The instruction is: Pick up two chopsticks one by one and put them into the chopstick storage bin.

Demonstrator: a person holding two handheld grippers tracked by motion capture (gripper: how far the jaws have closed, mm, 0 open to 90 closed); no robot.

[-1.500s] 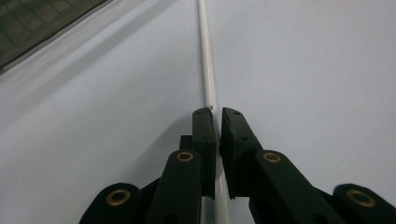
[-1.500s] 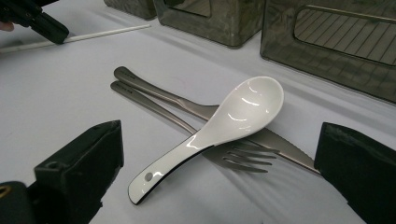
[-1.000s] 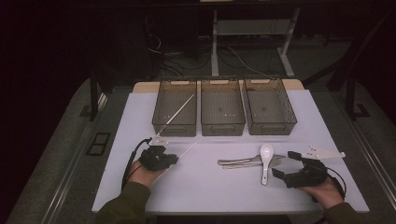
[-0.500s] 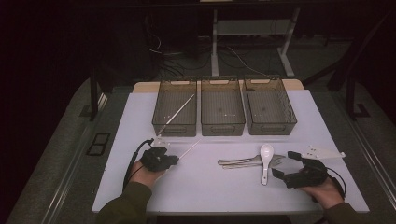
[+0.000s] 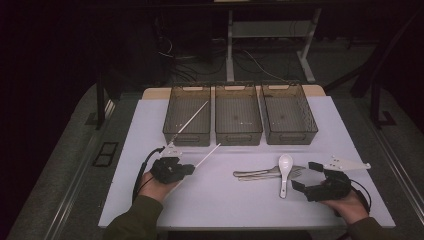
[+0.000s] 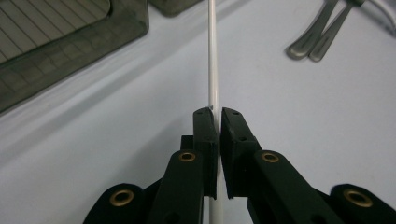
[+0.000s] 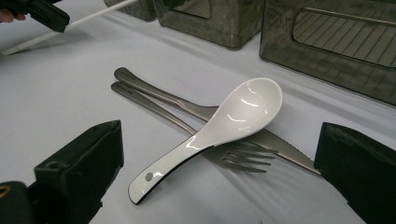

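Left gripper view: left gripper (image 6: 217,116) clamps a white chopstick (image 6: 213,56), tip cropped; right gripper (image 7: 219,154) gapes wide.

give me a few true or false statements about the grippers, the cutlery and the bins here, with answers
1. The left gripper is shut on the white chopstick. True.
2. The white spoon lies inside the middle bin. False: it lies on the table, across the fork and knife.
3. The right gripper grips the spoon. False: its fingers stand wide open on either side of it.
4. Three bins stand in a row. True.
5. A second chopstick leans in the left bin. True.
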